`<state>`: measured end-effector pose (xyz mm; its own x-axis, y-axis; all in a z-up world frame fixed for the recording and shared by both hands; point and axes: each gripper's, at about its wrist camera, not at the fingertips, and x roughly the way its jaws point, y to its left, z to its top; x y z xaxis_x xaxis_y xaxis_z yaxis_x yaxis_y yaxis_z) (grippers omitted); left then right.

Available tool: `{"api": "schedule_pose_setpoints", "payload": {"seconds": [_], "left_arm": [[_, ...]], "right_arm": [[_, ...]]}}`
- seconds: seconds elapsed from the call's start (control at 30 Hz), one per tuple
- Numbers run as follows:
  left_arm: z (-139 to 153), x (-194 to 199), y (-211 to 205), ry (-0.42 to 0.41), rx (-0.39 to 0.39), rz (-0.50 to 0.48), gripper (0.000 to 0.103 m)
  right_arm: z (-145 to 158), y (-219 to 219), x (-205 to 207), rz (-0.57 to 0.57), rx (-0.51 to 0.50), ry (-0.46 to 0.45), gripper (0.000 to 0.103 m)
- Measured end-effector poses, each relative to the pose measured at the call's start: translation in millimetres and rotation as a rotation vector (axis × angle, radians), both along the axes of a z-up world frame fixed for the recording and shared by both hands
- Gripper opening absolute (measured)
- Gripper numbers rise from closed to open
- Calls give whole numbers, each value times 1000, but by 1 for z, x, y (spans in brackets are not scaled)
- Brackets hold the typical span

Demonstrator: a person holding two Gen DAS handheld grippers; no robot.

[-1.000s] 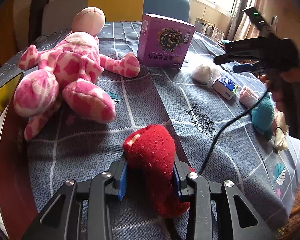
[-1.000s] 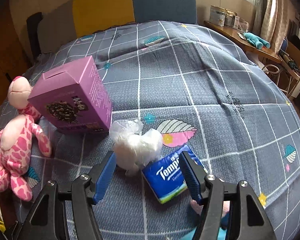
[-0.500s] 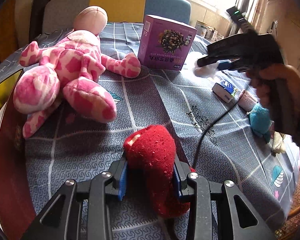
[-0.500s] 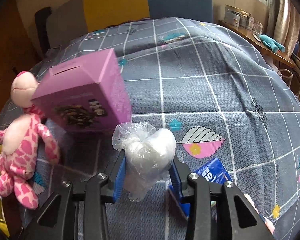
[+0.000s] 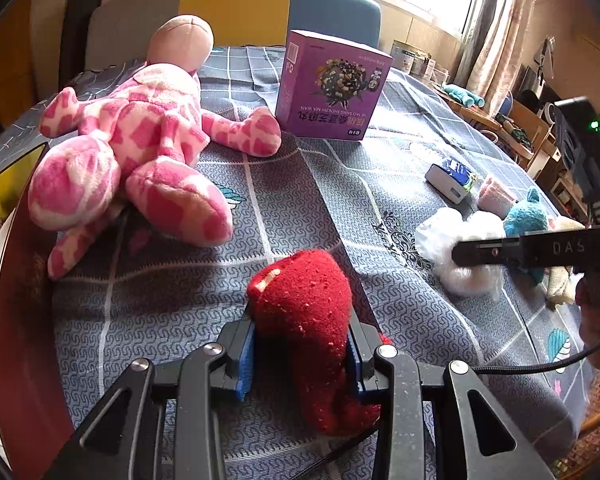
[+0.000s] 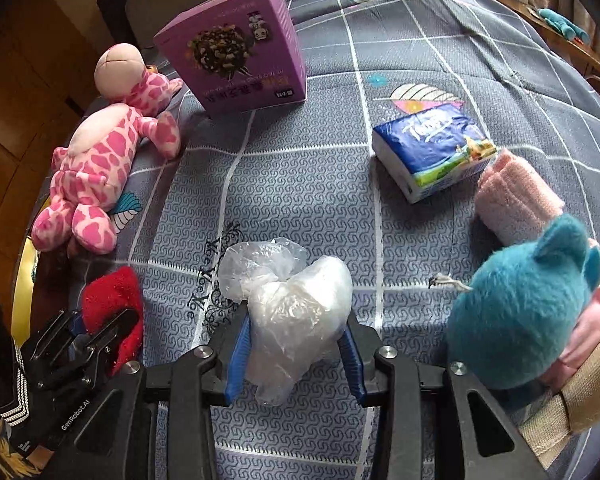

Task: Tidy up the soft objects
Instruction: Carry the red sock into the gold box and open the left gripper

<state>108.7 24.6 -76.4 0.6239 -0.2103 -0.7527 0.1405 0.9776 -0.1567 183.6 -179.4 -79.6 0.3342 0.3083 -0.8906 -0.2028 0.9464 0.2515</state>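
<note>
My left gripper [image 5: 300, 344] is shut on a red fuzzy sock [image 5: 304, 300] that rests on the grey patterned tablecloth [image 5: 284, 208]; in the right wrist view both show at the lower left, the left gripper [image 6: 100, 328] and the sock [image 6: 108, 292]. My right gripper [image 6: 296, 344] is shut on a white plastic bag of soft stuffing [image 6: 296, 304], low over the cloth. In the left wrist view the bag [image 5: 448, 236] hangs at the right gripper's fingertips [image 5: 460, 254], a short way right of the sock.
A pink spotted plush [image 6: 100, 160] lies at the left and a purple box [image 6: 236, 48] stands behind it. A tissue pack [image 6: 432, 152], a rolled pink cloth [image 6: 516, 196] and a teal plush [image 6: 520, 304] sit right of the bag. A black cable [image 5: 532, 368] trails nearby.
My right gripper closed on the white bag, lifted it from beside the tissue pack and carried it nearer, down beside the teal plush. The left gripper and red sock stayed put.
</note>
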Motion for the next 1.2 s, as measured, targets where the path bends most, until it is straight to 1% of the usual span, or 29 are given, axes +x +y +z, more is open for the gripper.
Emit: {"api": "schedule_pose_setpoints", "payload": {"seconds": [0.1,0.17,0.23,0.4,0.47,0.57,0.63,0.7,0.73,0.83,0.97,1.2], "left_arm": [[1,1,-1,7,3,2,33],[5,1,0,30,3,12,33],[11,-2,4,50,-19,32,33],[43,-26,9,-18,2,29,33],[58,-36,16,-49,8,49,33],[78,-50,27,-81,14,78,33],[87,-56,34,-91,19,90,33],[94,-64,40,-109,45,111,33],[97,-68,43,-121,61,122,33],[103,-77,54,-127,78,149,33],[110,-89,70,-139,74,185,33],[112,-102,92,-146,71,244,33]], "right_arm": [[-6,-1,2,-2,7,3,40],[-6,1,2,6,-3,-5,40],[-6,3,1,16,-17,-12,40],[-8,5,4,18,-15,-11,40],[-8,2,3,13,-8,-11,40],[-8,5,1,30,-32,-25,40],[-8,5,1,35,-35,-28,41],[-9,5,2,36,-33,-25,41],[-9,5,2,35,-30,-25,42],[-9,6,1,43,-36,-36,42],[-8,11,-2,67,-73,-65,44],[-9,16,-6,84,-117,-106,43]]}}
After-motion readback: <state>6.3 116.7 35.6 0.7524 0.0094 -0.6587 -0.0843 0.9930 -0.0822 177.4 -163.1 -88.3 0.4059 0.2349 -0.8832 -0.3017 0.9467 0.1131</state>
